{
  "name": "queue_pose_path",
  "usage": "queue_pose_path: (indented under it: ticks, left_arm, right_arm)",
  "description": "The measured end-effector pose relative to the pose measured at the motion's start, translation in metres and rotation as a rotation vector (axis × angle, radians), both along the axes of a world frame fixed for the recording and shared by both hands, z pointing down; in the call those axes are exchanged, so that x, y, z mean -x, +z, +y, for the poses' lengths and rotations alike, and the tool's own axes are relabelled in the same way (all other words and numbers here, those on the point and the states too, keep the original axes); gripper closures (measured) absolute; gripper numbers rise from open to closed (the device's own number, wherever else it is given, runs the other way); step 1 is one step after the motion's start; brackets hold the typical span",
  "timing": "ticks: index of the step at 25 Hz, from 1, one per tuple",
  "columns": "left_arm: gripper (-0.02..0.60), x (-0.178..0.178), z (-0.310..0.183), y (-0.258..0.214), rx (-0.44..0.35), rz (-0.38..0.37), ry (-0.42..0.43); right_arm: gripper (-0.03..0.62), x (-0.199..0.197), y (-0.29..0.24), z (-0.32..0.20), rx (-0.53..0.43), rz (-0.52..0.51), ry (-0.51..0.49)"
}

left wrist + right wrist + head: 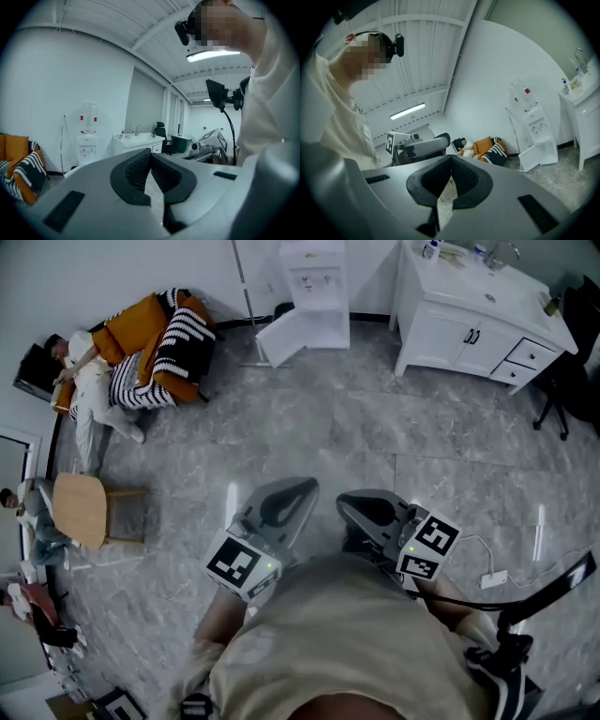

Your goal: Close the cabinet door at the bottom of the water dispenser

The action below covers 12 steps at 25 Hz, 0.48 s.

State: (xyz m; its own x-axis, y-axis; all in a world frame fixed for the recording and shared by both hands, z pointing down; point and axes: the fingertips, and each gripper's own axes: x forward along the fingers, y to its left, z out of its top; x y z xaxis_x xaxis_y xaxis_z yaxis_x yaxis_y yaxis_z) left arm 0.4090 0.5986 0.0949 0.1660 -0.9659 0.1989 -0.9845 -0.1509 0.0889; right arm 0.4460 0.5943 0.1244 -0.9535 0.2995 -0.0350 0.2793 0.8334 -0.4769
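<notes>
Grey floor (375, 446) — the water dispenser (314, 277) stands, cabinet door (278, 341) open.

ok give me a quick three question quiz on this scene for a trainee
1. True or false: the cabinet door at the bottom of the water dispenser is closed.
2. What does the left gripper hold? A) the door B) nothing C) a cup
3. Fill in: in the head view, the orange sofa stands to the dispenser's ____.
Key: 1 false; 2 B; 3 left
</notes>
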Motion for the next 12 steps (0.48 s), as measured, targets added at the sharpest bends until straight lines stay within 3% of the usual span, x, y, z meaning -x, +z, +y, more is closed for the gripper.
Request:
queue_pose_path:
  ticks: [3, 12]
  left_arm:
    - [0.586, 0.005, -0.025, -0.003, 0.004, -0.011, -0.014]
    - [0.586, 0.022, -0.054, 0.001, 0.022, -0.022, -0.049]
  right_arm:
    - [0.579, 0.003, -0.001, -0.022, -0.039, -0.001, -0.003]
    - [0.579, 0.025, 0.007, -0.054, -0.037, 0.031, -0.047]
